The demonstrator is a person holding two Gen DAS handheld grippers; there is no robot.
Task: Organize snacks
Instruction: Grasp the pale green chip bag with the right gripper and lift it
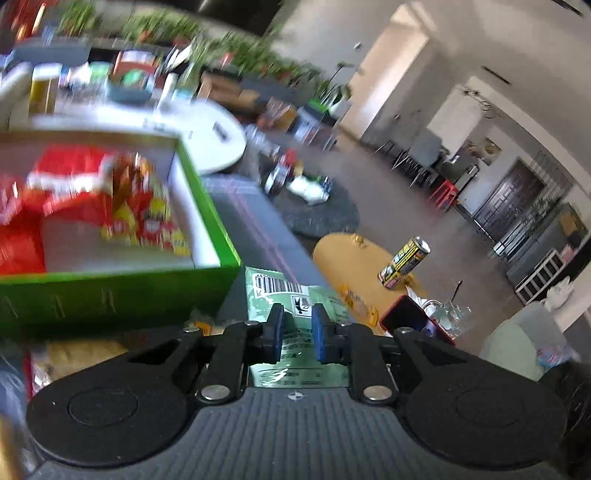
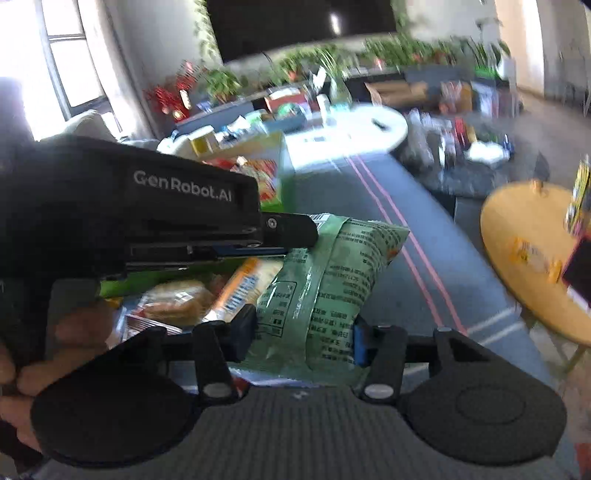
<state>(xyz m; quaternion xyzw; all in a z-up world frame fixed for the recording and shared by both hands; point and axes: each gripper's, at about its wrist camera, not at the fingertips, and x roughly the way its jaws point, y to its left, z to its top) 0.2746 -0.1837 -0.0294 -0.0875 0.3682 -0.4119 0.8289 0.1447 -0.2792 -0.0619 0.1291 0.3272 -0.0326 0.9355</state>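
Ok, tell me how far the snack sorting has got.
Done: red and yellow packets already lie in the green box. In hand: the green bag, with the left gripper shut on its top edge and the right gripper around its lower part; whether those fingers press it is unclear. Left: the green bag is not yet in the box, and wrapped snacks lie loose beside it.

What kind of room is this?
Probably a living room or lounge at home: a big dark screen on the wall, potted plants along a shelf, and a round yellow side table.
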